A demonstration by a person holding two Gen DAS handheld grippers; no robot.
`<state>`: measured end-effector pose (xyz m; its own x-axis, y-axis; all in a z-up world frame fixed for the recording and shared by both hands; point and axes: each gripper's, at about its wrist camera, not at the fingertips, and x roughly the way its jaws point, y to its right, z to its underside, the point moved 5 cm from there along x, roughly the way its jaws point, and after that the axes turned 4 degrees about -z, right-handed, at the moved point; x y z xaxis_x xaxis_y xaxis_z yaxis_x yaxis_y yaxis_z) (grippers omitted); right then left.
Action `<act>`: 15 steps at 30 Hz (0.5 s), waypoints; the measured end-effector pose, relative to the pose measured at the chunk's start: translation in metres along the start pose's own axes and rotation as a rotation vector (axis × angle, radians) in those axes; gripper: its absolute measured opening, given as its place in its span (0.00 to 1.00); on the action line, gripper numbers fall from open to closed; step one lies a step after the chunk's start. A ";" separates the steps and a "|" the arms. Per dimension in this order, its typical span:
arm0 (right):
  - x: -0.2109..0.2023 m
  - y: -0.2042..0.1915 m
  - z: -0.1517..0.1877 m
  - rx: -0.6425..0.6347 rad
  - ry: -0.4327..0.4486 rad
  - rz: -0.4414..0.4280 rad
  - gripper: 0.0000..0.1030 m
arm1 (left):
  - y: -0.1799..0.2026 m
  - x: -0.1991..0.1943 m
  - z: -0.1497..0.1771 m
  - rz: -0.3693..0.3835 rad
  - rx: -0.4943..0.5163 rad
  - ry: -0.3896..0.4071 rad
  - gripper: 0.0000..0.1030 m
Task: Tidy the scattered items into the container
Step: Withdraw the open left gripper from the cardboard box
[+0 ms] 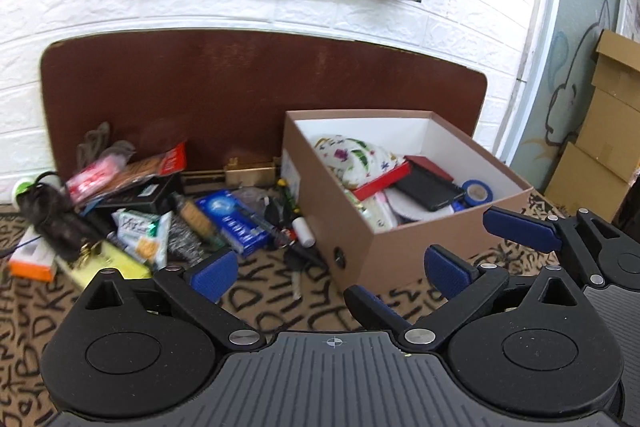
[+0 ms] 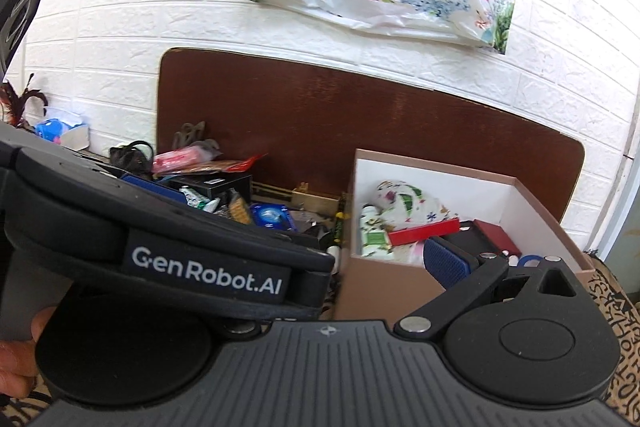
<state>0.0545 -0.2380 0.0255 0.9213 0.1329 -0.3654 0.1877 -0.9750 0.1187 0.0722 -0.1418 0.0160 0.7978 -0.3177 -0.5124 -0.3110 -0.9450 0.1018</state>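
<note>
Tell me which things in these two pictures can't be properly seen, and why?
- Left gripper: open and empty in its own view, but in the right view its body covers the right gripper's left finger.
- Pile of clutter: blurred in the left view, half covered in the right view.
- Box bottom: buried under cloth and cases.
- Hand: cut off by the right view's edge.

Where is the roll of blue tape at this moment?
In the left wrist view the roll of blue tape lies inside the cardboard box, at its right side, just right of a black case.
</note>
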 end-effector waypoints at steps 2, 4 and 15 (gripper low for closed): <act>-0.003 -0.009 0.005 0.001 0.001 -0.007 1.00 | -0.006 -0.008 0.007 -0.015 -0.001 0.004 1.00; -0.006 -0.018 0.009 -0.005 0.005 -0.011 1.00 | -0.012 -0.015 0.014 -0.025 -0.007 0.002 1.00; -0.003 -0.066 0.026 -0.021 -0.044 -0.084 1.00 | -0.055 -0.030 0.049 -0.086 -0.059 -0.043 1.00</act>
<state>0.0304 -0.1782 -0.0053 0.8862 0.2054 -0.4154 0.2711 -0.9568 0.1054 0.0399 -0.0767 -0.0156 0.7969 -0.2325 -0.5577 -0.2100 -0.9720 0.1052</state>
